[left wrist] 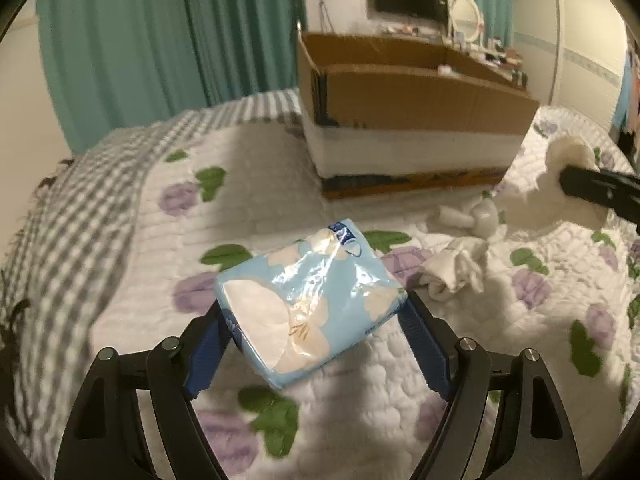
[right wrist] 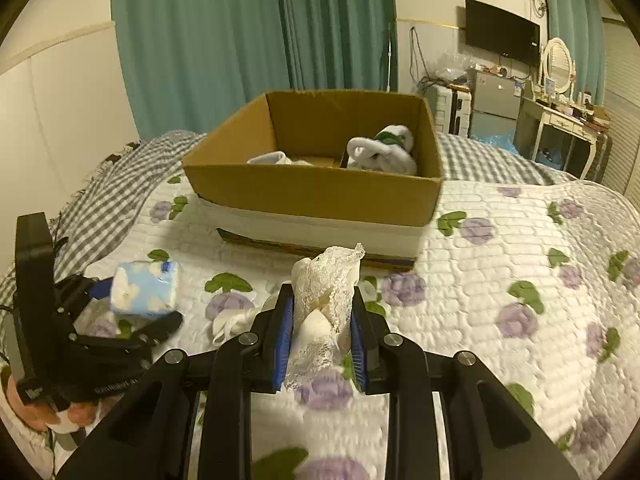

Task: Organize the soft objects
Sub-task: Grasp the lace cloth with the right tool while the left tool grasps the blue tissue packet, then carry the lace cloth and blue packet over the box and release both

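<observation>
My left gripper point(left wrist: 312, 312) is shut on a light blue tissue pack point(left wrist: 308, 304) and holds it just above the quilt; the pack also shows in the right wrist view point(right wrist: 144, 290). My right gripper point(right wrist: 322, 312) is shut on a white lace cloth point(right wrist: 326, 296), seen from the left wrist view as a white bundle point(left wrist: 560, 176). An open cardboard box point(right wrist: 312, 188) stands ahead on the bed and holds a white and green plush point(right wrist: 384, 150) and a white cloth point(right wrist: 272, 158).
Small white cloths point(left wrist: 456, 264) and a white item point(left wrist: 472, 216) lie on the flowered quilt point(right wrist: 500, 248) between the grippers. A checked blanket point(left wrist: 80, 200) covers the bed's left side. Teal curtains point(right wrist: 240, 40) and a dresser point(right wrist: 560, 128) stand behind.
</observation>
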The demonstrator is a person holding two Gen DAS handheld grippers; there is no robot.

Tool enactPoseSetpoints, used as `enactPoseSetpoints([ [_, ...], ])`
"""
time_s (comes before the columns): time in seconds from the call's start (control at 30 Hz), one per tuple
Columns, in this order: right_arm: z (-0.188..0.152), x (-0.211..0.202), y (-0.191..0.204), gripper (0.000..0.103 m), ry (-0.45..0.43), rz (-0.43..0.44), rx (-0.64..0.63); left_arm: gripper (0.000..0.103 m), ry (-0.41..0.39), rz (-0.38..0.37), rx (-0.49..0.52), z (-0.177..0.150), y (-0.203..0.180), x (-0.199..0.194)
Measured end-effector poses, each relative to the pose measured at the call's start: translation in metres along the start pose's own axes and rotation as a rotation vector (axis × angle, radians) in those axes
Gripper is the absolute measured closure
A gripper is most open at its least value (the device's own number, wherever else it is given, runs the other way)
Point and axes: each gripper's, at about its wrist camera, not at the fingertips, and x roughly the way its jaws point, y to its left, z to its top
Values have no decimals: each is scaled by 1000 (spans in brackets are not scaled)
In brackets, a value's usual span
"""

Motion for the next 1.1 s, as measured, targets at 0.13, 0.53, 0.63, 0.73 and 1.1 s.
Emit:
enactPoseSetpoints([
  [0.13,-6,-28,-2,78,-30,-8,8,23,-55,31,14,14,-7,-32],
  [0.53,-5,-106,10,78,-134,49,18,22,-179,47,60,45,-34,-130],
  [0.63,4,-125,10,78,-174,64,18,22,-207,35,56,58,-37,-148],
  [0.73,19,-141,10,78,-218,69,6,22,-231,18,52,72,-41,-158],
  [1.1,105,-147,-6,78,-302,148,8,22,-320,47,48,145,-36,-133],
])
